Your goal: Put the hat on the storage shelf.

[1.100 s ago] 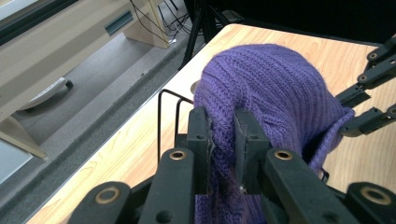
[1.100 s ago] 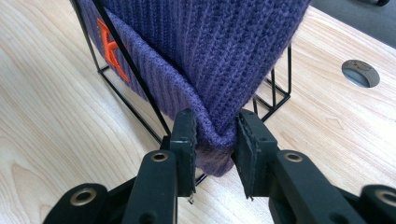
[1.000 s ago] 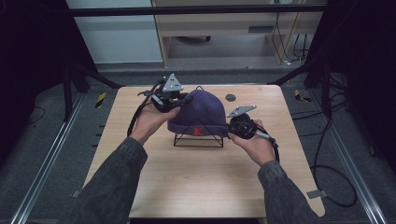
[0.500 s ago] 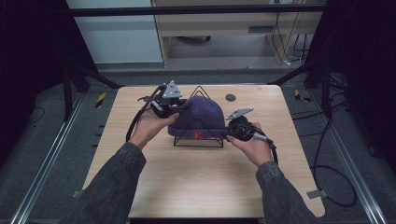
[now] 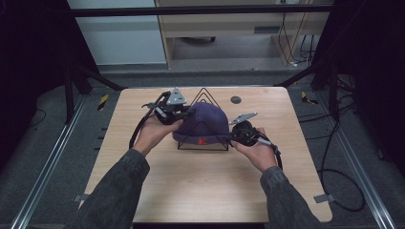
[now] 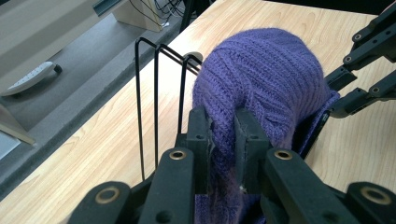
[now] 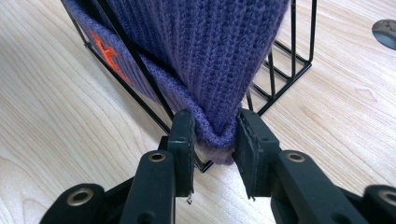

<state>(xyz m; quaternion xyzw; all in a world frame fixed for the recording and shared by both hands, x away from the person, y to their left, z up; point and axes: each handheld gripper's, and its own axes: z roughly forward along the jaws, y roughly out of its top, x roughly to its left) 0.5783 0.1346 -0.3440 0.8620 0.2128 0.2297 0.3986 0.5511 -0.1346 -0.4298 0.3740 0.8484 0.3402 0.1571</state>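
A purple knit beanie with an orange letter on its brim hangs over a black wire stand in the middle of the wooden table. My left gripper is shut on a fold of the beanie at its left side; the left gripper view shows the knit pinched between the pads, with the stand's wires just beside. My right gripper is shut on the lower brim of the beanie at its right end, close to the tabletop.
A small dark disc lies on the table behind the stand, toward the far edge. A white power strip lies on the grey floor beyond the table's edge. Cables trail on the floor to the right.
The beanie has come down and toward me on the stand and looks narrower. The stand's far peak, hidden a second ago, now shows behind it. Both grippers keep their hold.
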